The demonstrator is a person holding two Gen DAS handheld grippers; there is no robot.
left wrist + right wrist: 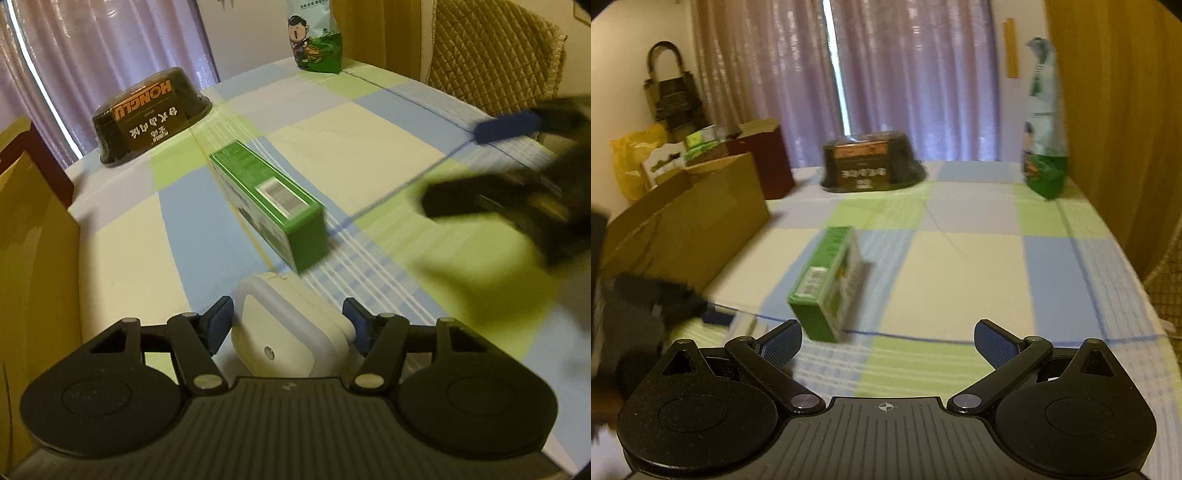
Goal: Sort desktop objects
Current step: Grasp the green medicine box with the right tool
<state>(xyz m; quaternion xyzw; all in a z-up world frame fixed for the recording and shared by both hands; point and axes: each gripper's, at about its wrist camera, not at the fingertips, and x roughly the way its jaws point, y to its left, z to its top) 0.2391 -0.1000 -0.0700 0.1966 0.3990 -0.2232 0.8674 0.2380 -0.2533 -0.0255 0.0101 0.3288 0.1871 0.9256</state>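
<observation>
The left gripper clamps a white rounded plastic box between its 2 blue pads, just above the checked tablecloth. The right gripper is spread wide and empty, near the green rectangular carton. Keep the squeeze steady and carry it level toward the brown cardboard box, probably the sorting bin.

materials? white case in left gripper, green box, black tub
White case: looks like smooth matte plastic, with rounded corners and a translucent rim. Green box: probably printed cardboard, given its sharp folded edges and barcode label. Black tub: seems wrapped in glossy plastic film, with wrinkled highlights; what lies beneath is unclear.
</observation>
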